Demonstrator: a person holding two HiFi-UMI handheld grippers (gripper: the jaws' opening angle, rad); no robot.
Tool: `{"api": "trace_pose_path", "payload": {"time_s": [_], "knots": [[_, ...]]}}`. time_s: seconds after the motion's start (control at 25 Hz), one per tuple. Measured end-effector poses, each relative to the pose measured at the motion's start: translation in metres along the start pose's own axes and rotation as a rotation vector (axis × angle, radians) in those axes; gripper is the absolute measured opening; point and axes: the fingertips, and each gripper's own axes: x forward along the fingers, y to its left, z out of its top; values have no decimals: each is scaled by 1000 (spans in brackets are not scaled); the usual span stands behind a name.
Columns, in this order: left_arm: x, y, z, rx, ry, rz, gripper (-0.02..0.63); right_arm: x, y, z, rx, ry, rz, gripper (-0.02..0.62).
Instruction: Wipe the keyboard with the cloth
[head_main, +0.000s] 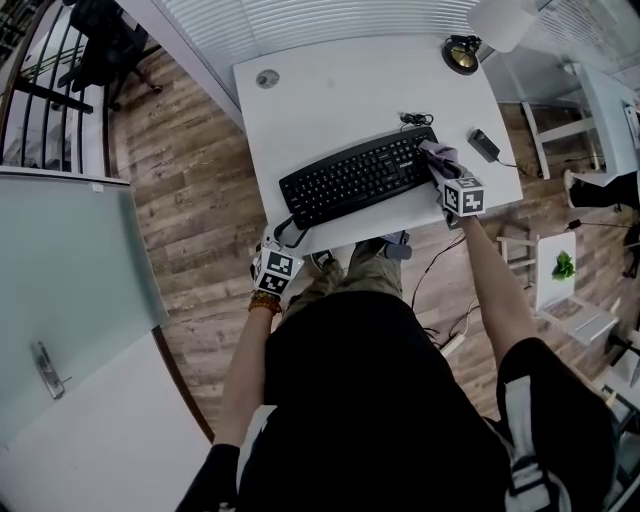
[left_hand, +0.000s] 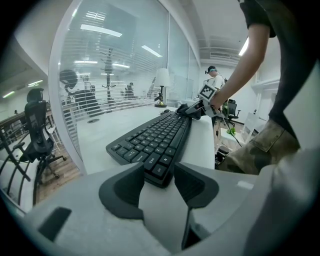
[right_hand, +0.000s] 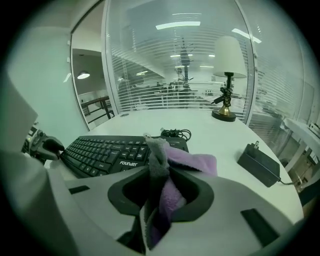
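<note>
1. Pinching the keyboard's (left_hand: 155, 140) near-left corner, your left gripper (left_hand: 160, 175) sits at the desk's (head_main: 330, 90) front edge.
2. Keyboard's long axis runs from there diagonally away to the right.
3. Your right gripper (right_hand: 162, 187), clamped on the cloth (right_hand: 192, 162), is at that far right end; wiping likely sweeps leftward.

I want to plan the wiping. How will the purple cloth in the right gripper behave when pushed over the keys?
The cloth is probably floppy: it folds and droops beyond the jaws of the right gripper. It looks fluffy, so it likely drags on the keyboard rather than slipping.
</note>
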Motion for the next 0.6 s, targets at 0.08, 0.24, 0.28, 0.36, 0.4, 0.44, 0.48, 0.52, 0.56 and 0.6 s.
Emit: {"api": "trace_pose_path", "payload": {"time_s": [0.08, 0.24, 0.28, 0.36, 0.4, 0.44, 0.48, 0.52, 0.56, 0.6], "knots": [[0, 1, 0, 2, -2, 2, 187, 3, 10, 0, -37, 9, 40, 98], [-1, 0, 1, 5, -6, 0, 187, 6, 35, -2, -132, 52, 107, 97], [0, 0, 0, 5, -5, -1, 187, 7, 40, -3, -142, 58, 123, 97], [0, 1, 1, 3, -4, 0, 187, 9, 47, -1, -144, 60, 149, 97], [0, 1, 1, 2, -3, 1, 187, 9, 48, -1, -143, 60, 155, 97], [0, 1, 1, 2, -4, 2, 187, 9, 49, 0, -141, 59, 160, 96], [0, 1, 2, 3, -5, 3, 187, 9, 50, 0, -137, 58, 165, 95], [0, 1, 3, 5, -7, 3, 187, 8, 51, -1, -134, 59, 173, 97], [0, 0, 3, 7, -7, 3, 187, 8, 53, -1, -134, 59, 183, 96], [0, 0, 2, 7, -5, 3, 187, 8, 56, -1, -139, 61, 192, 95]]}}
